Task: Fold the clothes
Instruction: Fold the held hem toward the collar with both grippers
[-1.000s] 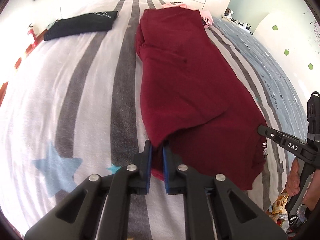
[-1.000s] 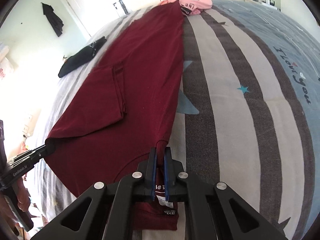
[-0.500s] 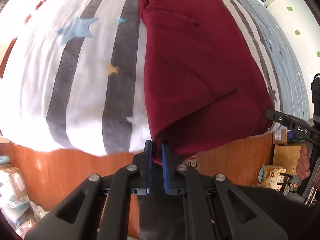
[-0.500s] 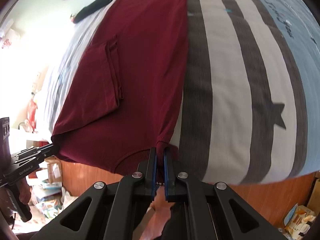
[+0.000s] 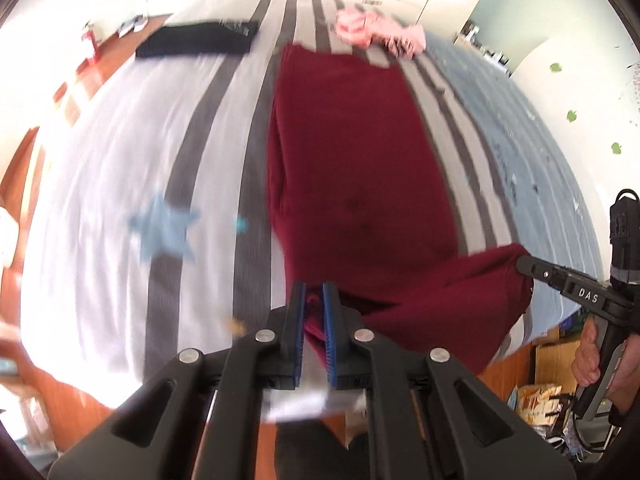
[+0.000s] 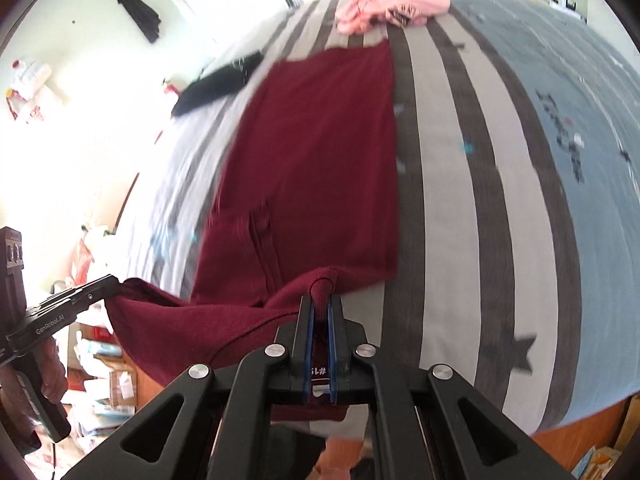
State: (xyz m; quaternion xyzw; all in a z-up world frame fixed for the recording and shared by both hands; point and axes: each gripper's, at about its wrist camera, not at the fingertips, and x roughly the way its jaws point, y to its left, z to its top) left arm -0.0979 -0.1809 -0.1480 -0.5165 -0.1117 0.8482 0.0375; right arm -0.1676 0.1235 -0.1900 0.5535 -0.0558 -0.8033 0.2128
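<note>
- Maroon cotton T-shirt point(image 5: 352, 168) lies lengthwise on the striped bedsheet point(image 5: 120, 168), near end lifted.
- Left gripper point(image 5: 314, 300) and right gripper point(image 6: 319, 312) each clamp a near corner.
- Carry both evenly toward twelve o'clock, keeping the hem taut.
- Stop short of the pink garment point(image 6: 392, 6).

A long dark-red knit garment point(image 6: 320, 152) lies lengthwise on a bed covered with a grey-and-white striped sheet with small stars point(image 6: 448, 184), whose right part is pale blue with dark lettering. The right gripper point(image 6: 319, 312), black with blue pads, is clamped on a bunched near corner of the red cloth, a white label showing between the pads. At the left edge the left gripper point(image 6: 105, 283) pinches the garment's other near corner, lifted off the bed, a hand point(image 6: 50, 368) on its handle. At the far end lie a crumpled pink garment point(image 6: 392, 8) and, to the left, a folded black garment point(image 6: 218, 82). The frame is motion-blurred.
</note>
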